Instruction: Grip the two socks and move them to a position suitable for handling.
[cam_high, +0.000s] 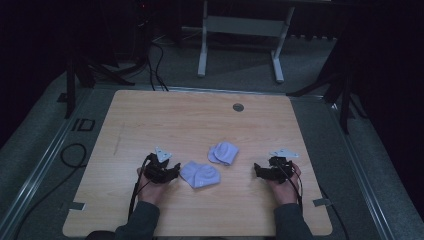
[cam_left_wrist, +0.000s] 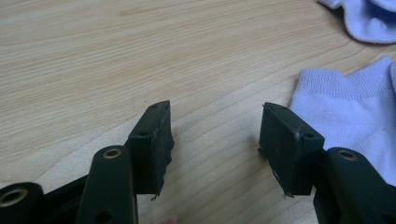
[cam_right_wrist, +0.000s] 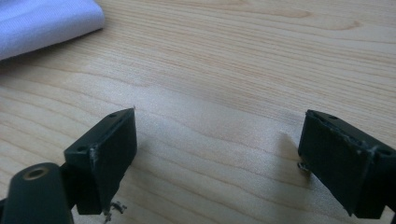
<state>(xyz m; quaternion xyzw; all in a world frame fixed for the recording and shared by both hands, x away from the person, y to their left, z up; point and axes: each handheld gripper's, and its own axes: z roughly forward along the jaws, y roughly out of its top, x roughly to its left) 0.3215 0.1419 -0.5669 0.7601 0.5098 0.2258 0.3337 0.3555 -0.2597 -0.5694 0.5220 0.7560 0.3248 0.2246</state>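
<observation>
Two pale lilac socks lie near the middle of the wooden table (cam_high: 200, 125). The nearer sock (cam_high: 200, 174) rests just right of my left gripper (cam_high: 176, 172); the farther sock (cam_high: 223, 152) lies beyond it. In the left gripper view the jaws stand apart over bare wood, my left gripper (cam_left_wrist: 215, 126) is open, the nearer sock (cam_left_wrist: 345, 109) is beside the right jaw and the farther sock (cam_left_wrist: 369, 18) is at the top right. My right gripper (cam_high: 256, 170) sits low at the table's right. In its own view my right gripper (cam_right_wrist: 217, 140) is open and empty, a sock (cam_right_wrist: 42, 21) at top left.
A round grey grommet (cam_high: 238, 107) is set in the table's far side. Beyond the table stands a white frame leg (cam_high: 202, 50) on a grey floor, with black cables (cam_high: 157, 65) and dark stands to either side. Strips of tape (cam_high: 75, 205) mark the near corners.
</observation>
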